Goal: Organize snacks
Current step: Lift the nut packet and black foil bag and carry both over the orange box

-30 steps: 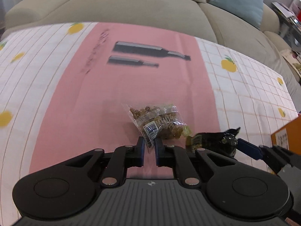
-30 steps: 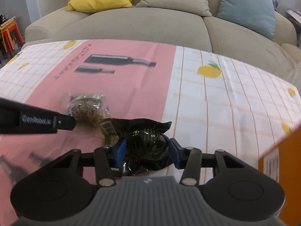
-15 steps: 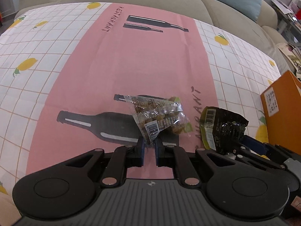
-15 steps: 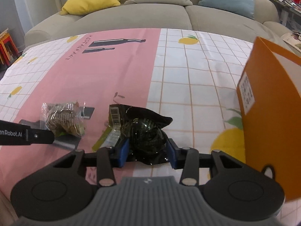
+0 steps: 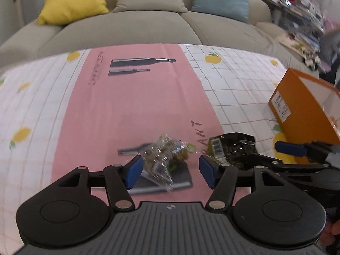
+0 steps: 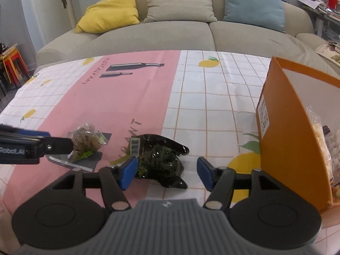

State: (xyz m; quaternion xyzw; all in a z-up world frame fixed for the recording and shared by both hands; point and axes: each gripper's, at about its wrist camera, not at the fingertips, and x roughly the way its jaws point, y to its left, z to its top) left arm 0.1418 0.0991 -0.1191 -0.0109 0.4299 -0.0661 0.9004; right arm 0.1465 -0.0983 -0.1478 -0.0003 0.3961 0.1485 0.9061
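Both sets of fingers have let go since half a second ago: then each was clamped on a snack, now both stand wide with nothing between the pads touching them. On my left gripper (image 5: 170, 171), the clear bag of brown snacks (image 5: 164, 158) lies on the pink stripe of the tablecloth (image 5: 131, 114) covering the table, just ahead of the fingers and closer to the left pad (image 5: 133, 171). On my right gripper (image 6: 166, 173), the dark green foil packet (image 6: 159, 159) rests on the cloth just ahead of the fingers, its left edge beside the left pad (image 6: 127, 175), well apart from the right one. From this view the clear bag (image 6: 87, 140) sits left of the packet, near the tip of my left gripper (image 6: 31, 146). Right of my right fingers stands an open orange box (image 6: 284, 140), upright on the table; inside it I see clear bags of pale snacks (image 6: 325, 148) against its near wall, though I cannot tell how many. From the left view the box (image 5: 301, 114) is far right, beyond the foil packet (image 5: 231, 148). Behind the table is a beige sofa (image 6: 170, 34) with yellow, beige and blue cushions.
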